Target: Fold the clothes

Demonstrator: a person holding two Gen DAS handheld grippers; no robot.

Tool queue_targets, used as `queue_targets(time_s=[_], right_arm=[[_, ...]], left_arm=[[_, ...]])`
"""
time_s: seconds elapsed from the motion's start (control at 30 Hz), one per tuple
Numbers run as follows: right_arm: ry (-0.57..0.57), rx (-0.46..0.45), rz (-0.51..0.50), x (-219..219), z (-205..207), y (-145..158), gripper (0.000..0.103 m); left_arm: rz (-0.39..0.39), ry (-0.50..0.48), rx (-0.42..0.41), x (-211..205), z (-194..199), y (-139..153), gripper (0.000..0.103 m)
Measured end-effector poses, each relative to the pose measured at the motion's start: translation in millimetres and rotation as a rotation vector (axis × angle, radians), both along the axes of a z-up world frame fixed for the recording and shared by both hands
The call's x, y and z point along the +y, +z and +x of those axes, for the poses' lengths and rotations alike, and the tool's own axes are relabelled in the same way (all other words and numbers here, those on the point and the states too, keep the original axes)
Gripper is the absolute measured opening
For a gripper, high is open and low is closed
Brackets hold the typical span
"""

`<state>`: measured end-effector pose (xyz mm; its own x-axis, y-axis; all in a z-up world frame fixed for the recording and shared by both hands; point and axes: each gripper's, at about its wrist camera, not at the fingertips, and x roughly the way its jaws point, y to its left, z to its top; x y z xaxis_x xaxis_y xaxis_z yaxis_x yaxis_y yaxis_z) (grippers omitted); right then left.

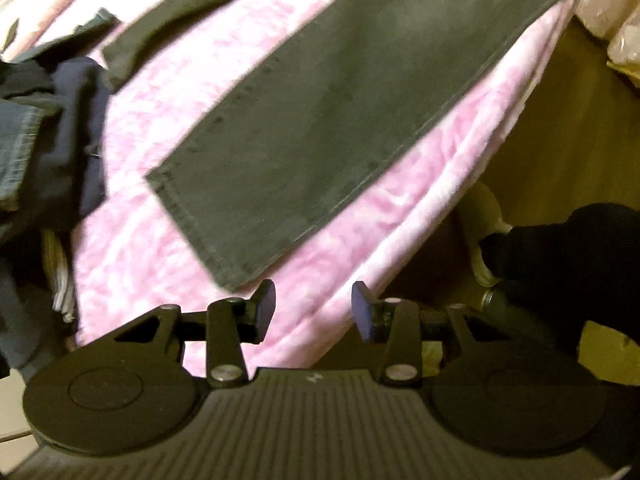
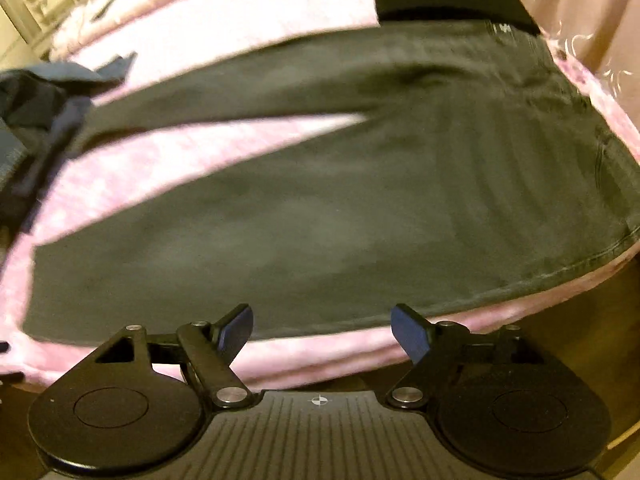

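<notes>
A bed covered by a fuzzy pink blanket (image 1: 304, 264) fills most of both views. In the left wrist view, a tan floor (image 1: 560, 120) shows to the right of the bed's edge, with pale plastic-wrapped bundles (image 1: 612, 12) in the upper right corner. In the right wrist view, a pale curtain or sheet (image 2: 592, 20) hangs at the upper right, and light-coloured furniture (image 2: 36, 4), blurred, stands at the upper left. The lighting is warm and yellowish.

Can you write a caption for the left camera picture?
Open left tool near the hem of dark trousers on pink blanket.

Both wrist cameras look down closely at trousers (image 1: 312, 128).
</notes>
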<state>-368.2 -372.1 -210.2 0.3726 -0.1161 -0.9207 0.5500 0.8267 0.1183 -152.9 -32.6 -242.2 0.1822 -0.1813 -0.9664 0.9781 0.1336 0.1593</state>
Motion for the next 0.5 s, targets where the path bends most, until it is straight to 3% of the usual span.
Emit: queue_targets(time_s=[0.2, 0.33, 0.5], right_arm=[[0.094, -0.061, -0.031, 17, 49, 33, 0.079], [0.203, -0.092, -0.07, 8, 104, 42, 0.079], [0.383, -0.128, -0.09, -36, 203, 24, 0.079]], left_arm=[[-0.116, 0.054, -0.047, -7, 40, 40, 0.037], [-0.179, 0.066, -0.098, -50, 89, 51, 0.037], [-0.182, 0.033, -0.177, -126, 146, 34, 0.037]])
